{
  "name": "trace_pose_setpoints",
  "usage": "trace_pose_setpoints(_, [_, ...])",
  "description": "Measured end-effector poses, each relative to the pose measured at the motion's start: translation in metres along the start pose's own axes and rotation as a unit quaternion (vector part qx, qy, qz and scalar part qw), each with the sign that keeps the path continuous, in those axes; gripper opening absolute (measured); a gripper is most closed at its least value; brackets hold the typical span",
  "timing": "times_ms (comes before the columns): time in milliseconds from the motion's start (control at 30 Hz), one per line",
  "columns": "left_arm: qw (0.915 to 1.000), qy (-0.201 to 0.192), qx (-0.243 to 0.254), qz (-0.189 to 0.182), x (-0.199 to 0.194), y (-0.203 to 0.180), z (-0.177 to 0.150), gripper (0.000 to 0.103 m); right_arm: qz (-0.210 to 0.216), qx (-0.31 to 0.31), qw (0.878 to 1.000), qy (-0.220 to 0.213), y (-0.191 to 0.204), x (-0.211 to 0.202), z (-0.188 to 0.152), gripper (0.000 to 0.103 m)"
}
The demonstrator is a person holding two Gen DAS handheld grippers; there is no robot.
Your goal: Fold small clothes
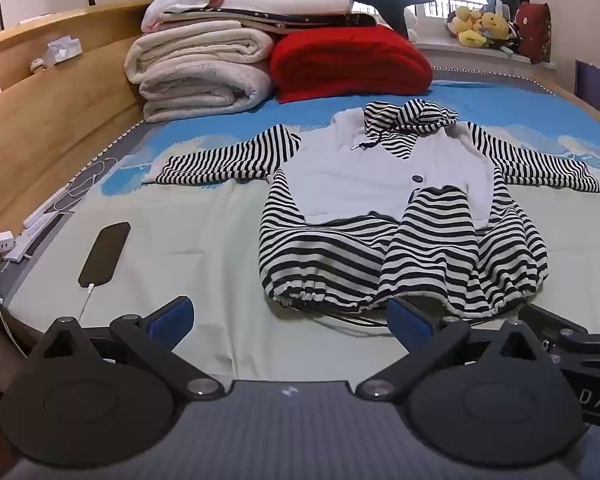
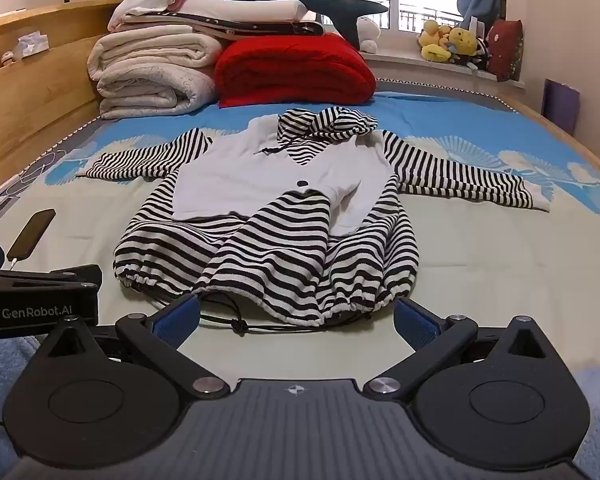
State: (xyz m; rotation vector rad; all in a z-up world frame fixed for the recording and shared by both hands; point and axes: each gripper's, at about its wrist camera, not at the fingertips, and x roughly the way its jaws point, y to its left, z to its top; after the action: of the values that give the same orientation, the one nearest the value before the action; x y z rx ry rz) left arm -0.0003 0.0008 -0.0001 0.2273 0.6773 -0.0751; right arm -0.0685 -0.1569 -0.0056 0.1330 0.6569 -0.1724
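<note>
Nothing folded yet. The hoodie (image 1: 388, 200) lies flat on the bed (image 1: 204, 240), centre frame, sleeves spread, hem nearest me. My left hand-held gripper (image 1: 290, 316) and right hand-held gripper (image 2: 298, 314) are both wide open, empty, just short of the hem. All folds remain.

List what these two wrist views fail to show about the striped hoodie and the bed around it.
- Striped hoodie: its back, hidden under itself in both views.
- Hem drawstring: partly behind a right gripper finger.
- Phone: in the right wrist view, its near end is cut off by the left gripper.
- Folded blankets: everything behind them.
</note>
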Motion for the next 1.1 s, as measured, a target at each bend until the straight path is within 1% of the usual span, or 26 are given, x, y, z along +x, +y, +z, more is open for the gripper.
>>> trace_pose_setpoints(100, [1.0,0.002,-0.005,0.003,-0.001,0.0014,-0.0011,0.103,0.001,-0.002,1.0,0.002,0.0007,0.0002,-0.0002,0.102])
trace_pose_setpoints(133, [1.0,0.002,0.007,0.005,-0.0018,-0.0075,-0.0025,0.103,0.0,-0.003,1.0,0.001,0.0011,0.0001,-0.0004,0.102])
trace_pose_setpoints(167, [0.9999,0.013,0.005,-0.004,0.004,-0.0043,0.0011,0.103,0.002,-0.001,1.0,0.003,0.0004,0.0003,-0.0003,0.102])
trace_pose_setpoints(267, [0.9999,0.012,0.005,-0.002,0.0059,-0.0074,0.0027,0.103,0.003,0.001,1.0,0.004,-0.0007,0.001,-0.0007,0.102])
trace_pose_setpoints(300, [1.0,0.005,0.003,-0.006,0.0022,-0.0013,-0.0012,0.103,0.002,0.0,1.0,0.005,0.0002,0.0008,-0.0004,0.102])
trace_pose_setpoints(1100, [0.9999,0.003,-0.006,-0.012,-0.0003,0.0009,-0.0024,0.103,-0.003,0.002,1.0,0.01,0.0007,0.0021,-0.0022,0.102])
